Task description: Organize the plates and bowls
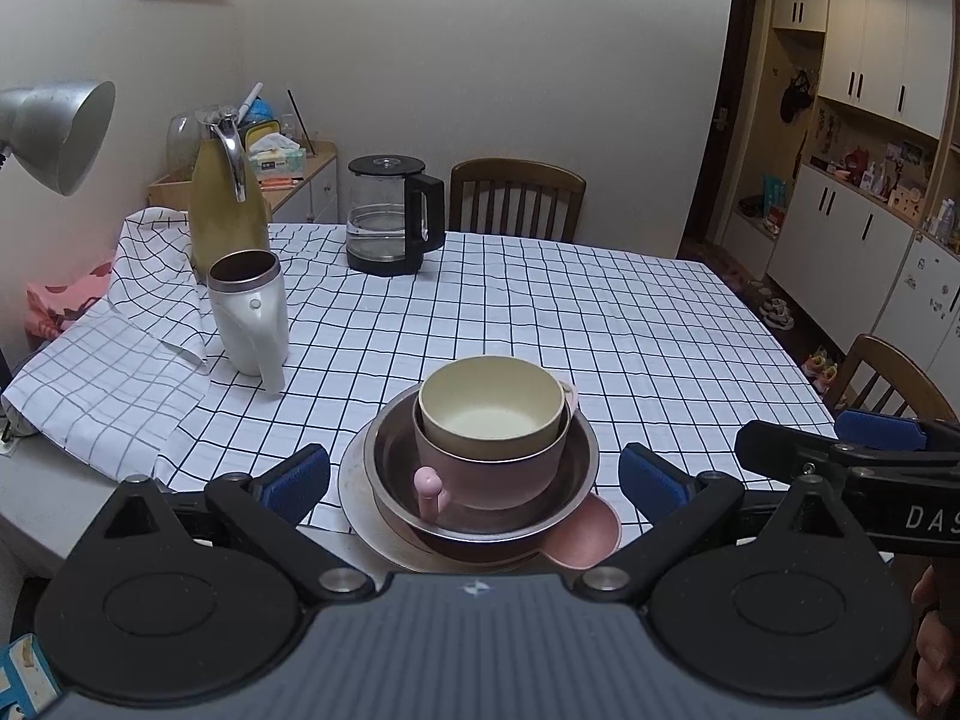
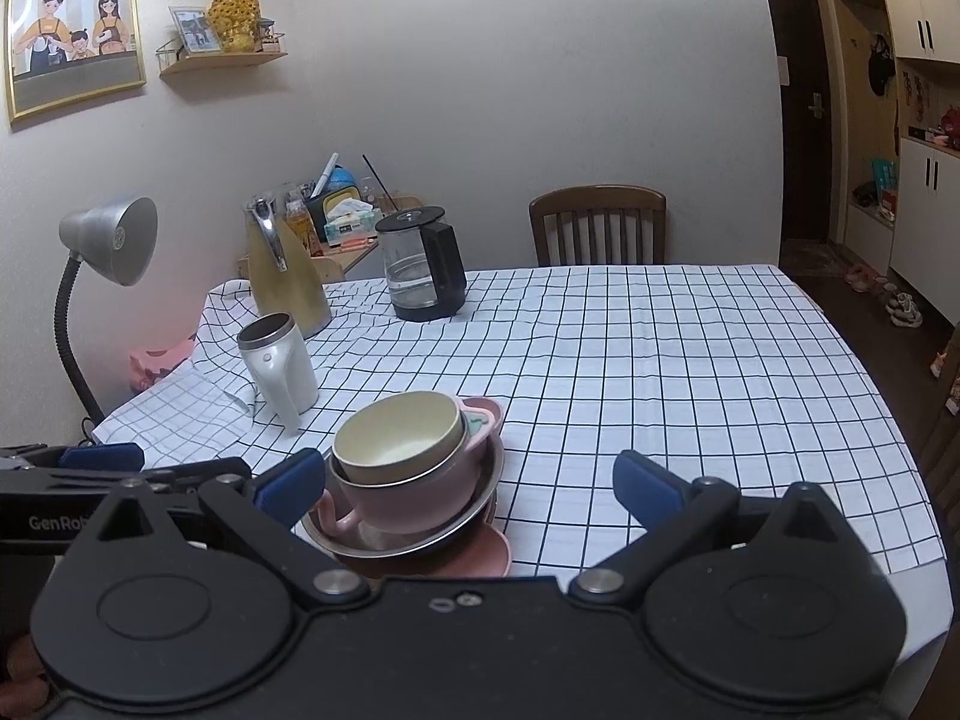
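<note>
Both grippers, left gripper [image 1: 474, 480] and right gripper [image 2: 468, 483], hang wide open and empty around the nested stack, cream bowl [image 1: 492, 405] topmost, at the desk [image 1: 600, 324] edge nearest them, seemingly gathered for compactness.

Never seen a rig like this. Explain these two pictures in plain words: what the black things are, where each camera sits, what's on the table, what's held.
No robot here: a person holds handheld tongs in each hand, and each carries its own camera looking forward. The left tongs and right tongs are both open, holding nothing. On the checked tablecloth sits a stack: a cream bowl in a pink cup, inside a metal bowl, on plates. Behind stand a white mug, glass kettle and yellow thermos.
</note>
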A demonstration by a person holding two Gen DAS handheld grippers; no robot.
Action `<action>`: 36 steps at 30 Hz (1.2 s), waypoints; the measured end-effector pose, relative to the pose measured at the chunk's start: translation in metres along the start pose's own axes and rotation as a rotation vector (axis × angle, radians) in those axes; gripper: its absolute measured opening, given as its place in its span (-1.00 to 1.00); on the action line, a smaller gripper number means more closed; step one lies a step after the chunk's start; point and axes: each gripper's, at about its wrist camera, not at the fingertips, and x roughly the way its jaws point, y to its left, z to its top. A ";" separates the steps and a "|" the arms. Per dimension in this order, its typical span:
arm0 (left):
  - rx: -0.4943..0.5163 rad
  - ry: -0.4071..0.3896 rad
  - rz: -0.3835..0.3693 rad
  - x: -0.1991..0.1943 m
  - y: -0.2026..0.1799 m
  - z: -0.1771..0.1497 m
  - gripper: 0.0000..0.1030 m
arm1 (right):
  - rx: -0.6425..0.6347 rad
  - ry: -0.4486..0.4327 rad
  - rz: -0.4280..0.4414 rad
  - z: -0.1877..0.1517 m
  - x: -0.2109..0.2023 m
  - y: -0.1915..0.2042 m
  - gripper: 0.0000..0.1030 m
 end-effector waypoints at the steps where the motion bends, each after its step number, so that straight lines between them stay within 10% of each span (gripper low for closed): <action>1: -0.001 0.000 -0.006 0.000 0.000 0.000 1.00 | -0.001 0.000 0.002 0.000 0.000 0.000 0.99; 36: -0.014 0.021 0.057 0.000 0.000 -0.005 1.00 | -0.010 0.034 0.043 -0.001 0.009 0.000 0.99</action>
